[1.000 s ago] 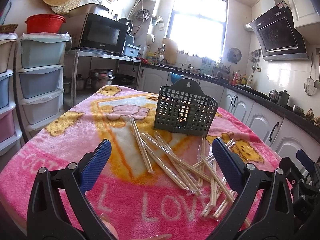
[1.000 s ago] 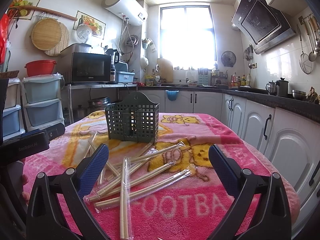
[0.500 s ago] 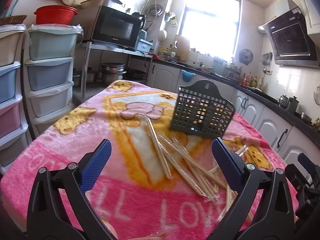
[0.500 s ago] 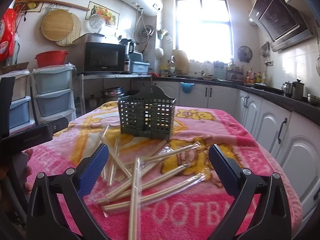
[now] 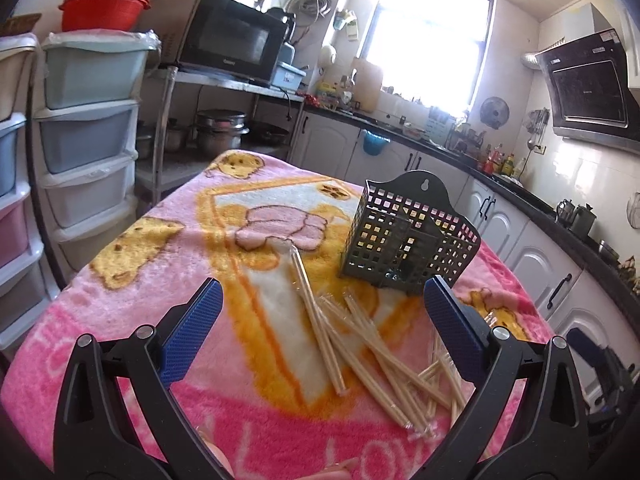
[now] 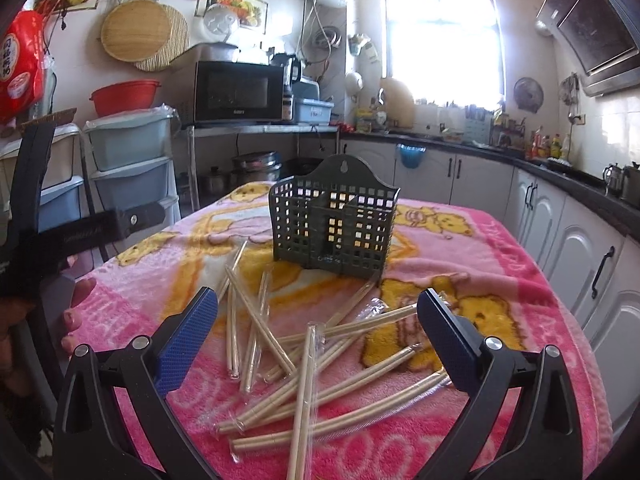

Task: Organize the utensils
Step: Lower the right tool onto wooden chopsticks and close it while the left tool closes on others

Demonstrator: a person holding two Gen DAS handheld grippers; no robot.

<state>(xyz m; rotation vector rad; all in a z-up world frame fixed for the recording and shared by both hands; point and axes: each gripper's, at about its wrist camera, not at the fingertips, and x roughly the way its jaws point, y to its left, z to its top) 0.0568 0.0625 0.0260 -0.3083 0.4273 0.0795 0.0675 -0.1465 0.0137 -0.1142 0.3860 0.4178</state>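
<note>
— So, what are your two grippers doing?

— Your left gripper has its blue pads far apart and holds nothing. Your right gripper is the same: pads wide, nothing between them. Both hang above the table and touch none of the sticks.

— Where are the things you have to tidy?

— You have a messy pile of wrapped chopsticks lying flat on the pink blanket that covers the table. They cross over each other in see-through sleeves. From your left camera the chopsticks sit between the two pads, lower down on the blanket.

— And the holder?

— Your dark green utensil basket stands upright on the blanket just behind the pile, near the middle of the table. One or two sticks reach right up to its bottom edge. In your left view the basket is turned a bit, so you see a wall inside that splits it in two.

— Can you see your own hand?

— Yes, your left hand shows at the edge of the right view, holding the other gripper's black handle.
</note>
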